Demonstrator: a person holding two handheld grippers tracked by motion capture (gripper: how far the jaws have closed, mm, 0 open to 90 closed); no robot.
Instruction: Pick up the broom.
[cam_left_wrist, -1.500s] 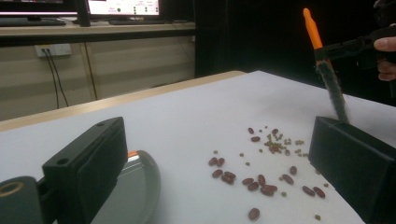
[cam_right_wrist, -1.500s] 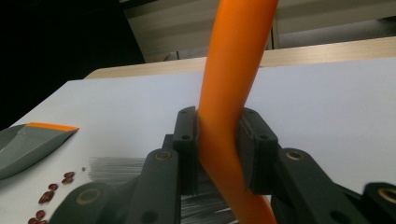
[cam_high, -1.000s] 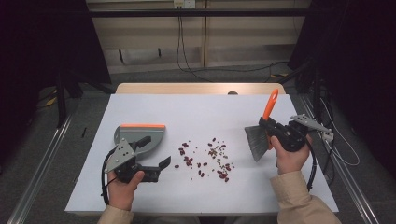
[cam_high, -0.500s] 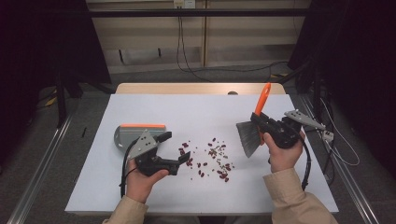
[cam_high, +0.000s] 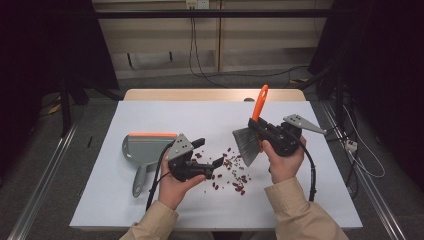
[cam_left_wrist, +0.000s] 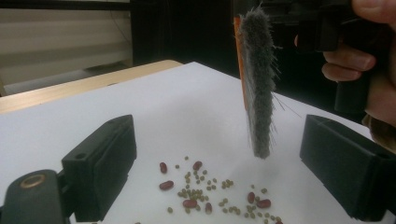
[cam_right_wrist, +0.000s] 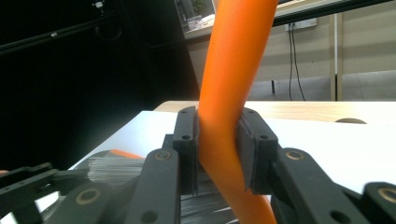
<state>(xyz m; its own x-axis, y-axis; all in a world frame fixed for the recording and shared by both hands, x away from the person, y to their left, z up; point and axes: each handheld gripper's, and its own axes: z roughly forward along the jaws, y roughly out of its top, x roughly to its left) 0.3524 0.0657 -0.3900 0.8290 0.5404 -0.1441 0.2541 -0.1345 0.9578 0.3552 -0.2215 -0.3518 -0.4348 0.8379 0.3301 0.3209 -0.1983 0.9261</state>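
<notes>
A scatter of red and green beans lies mid-table. To their left rests a grey dustpan with an orange rim. My left gripper hovers between the dustpan and the beans, open; its jaws have just been closing slightly, with nothing between them. In the left gripper view the gripper points over the beans, and the brush bristles hang just past them. My right gripper is shut on the brush's orange handle, and the grey bristles are tilted down above the beans' right edge.
The white mat covers a wooden table. Dark metal rails run along both sides. Cables trail off the table's right edge. The other hand's gripper shows at the lower left of the right gripper view.
My left gripper has moved right, away from the dustpan handle, to the beans' left edge. My right gripper has carried the brush left and slightly up, nearer the beans. The dustpan has stayed put.
</notes>
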